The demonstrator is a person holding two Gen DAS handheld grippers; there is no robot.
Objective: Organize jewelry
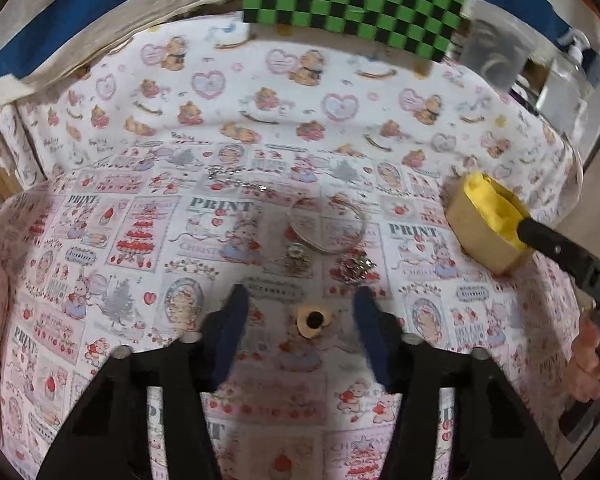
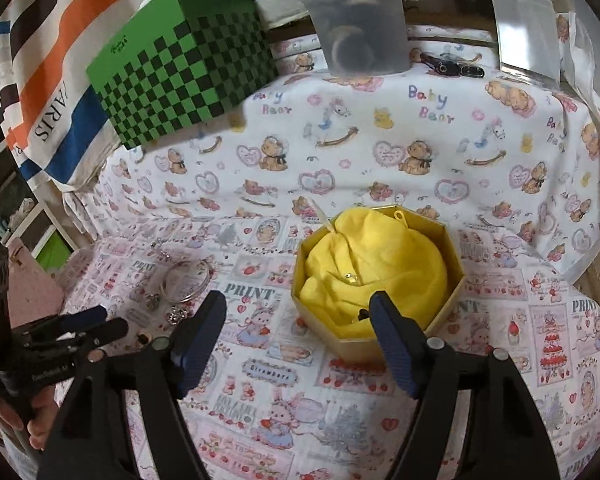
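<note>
Left gripper (image 1: 300, 312) hung half-open and empty around a small tan heart-shaped ring (image 1: 311, 321); centring before closing looked wise. Right gripper (image 2: 300, 320) gaped empty near the gold octagonal box (image 2: 440, 316).

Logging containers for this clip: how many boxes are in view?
2. A green checkered box at the back left; a gold octagonal box holding yellow cloth, nearer, right. A pink object at the left edge is unclear.

Black grippers with ribbed dark-blue fingers (image 2: 396, 352), silver screws.
</note>
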